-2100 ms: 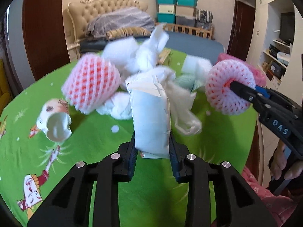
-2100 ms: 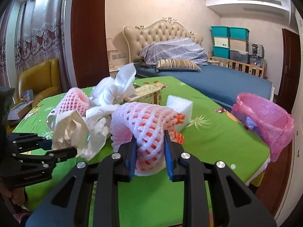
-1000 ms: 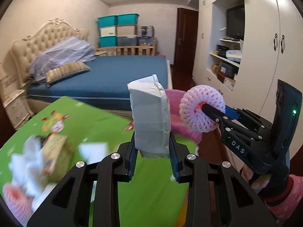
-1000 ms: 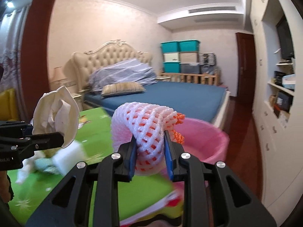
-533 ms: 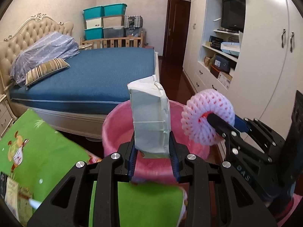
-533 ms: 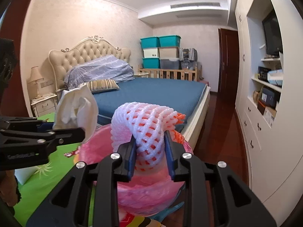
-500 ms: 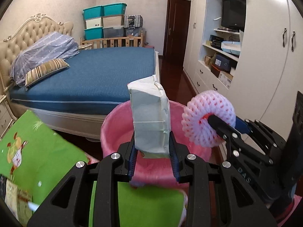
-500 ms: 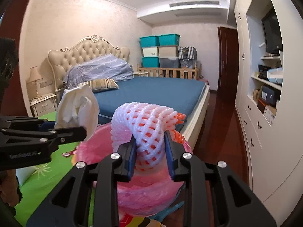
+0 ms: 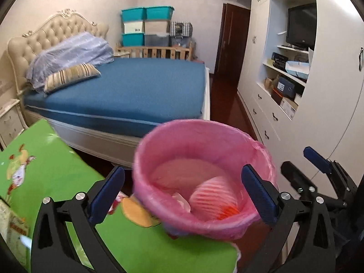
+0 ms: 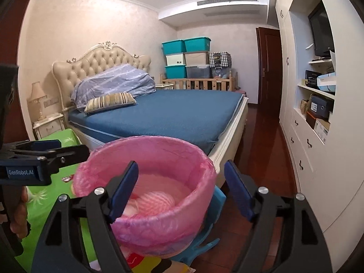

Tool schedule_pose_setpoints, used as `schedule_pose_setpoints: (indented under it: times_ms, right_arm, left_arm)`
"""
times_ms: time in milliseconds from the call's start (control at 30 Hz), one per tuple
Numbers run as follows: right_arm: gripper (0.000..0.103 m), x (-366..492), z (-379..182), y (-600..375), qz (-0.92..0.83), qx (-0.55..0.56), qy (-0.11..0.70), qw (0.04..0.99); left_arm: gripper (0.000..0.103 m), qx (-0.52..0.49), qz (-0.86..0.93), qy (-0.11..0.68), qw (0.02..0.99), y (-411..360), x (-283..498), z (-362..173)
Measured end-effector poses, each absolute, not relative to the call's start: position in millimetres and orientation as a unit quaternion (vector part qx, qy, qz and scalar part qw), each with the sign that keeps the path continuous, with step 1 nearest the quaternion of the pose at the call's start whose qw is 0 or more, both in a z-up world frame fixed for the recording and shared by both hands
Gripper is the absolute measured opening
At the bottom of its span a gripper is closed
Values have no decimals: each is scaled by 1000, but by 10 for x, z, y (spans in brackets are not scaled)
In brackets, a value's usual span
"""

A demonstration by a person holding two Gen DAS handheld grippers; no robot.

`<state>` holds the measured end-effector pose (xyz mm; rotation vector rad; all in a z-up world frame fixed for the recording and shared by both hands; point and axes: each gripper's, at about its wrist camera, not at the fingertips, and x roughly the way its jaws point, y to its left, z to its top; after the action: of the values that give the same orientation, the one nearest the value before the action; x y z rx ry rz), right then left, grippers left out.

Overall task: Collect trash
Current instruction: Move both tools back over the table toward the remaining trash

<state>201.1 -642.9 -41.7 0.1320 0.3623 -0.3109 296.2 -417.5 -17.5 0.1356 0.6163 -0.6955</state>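
Foam net (image 9: pixel 215 199) mouth-sideways inside bin (image 9: pixel 204 134)

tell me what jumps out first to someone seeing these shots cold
The pink-lined bin fills the lower middle of both views, with a pink foam fruit net lying inside it. Both pairs of black jaws frame it, opening with nothing between them. Behind stands the blue bed, and a green tablecloth edges the lower left.

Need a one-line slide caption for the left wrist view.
Left gripper, jaws opening and empty, above pink-lined bin holding a foam net; right gripper alongside.
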Motion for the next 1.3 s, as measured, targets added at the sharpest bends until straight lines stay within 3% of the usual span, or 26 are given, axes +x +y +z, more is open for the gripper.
schedule_pose_setpoints:
  times_ms: [133, 200, 367, 567, 1300]
  right_arm:
    - [79, 1839, -330, -6257, -151, 56, 171, 972]
    - [87, 1719, -282, -6144, -147, 53, 166, 974]
    - [88, 1529, -291, -5905, -114, 72, 174, 975]
    - [88, 1429, -415, -5481, -64, 102, 190, 974]
    - [88, 1738, -468, -3858, 69, 50, 246, 966]
  left_arm:
    - [97, 88, -324, 278, 900, -3991, 2730, -70]
    - [97, 100, -310, 257, 910, -3893, 2584, -10]
    - [97, 120, -305, 227, 917, -3516, 2159, 84]
    - [97, 109, -285, 244, 921, -2912, 1837, 49]
    - [97, 21, -25, 276, 961, -136, 1035, -252]
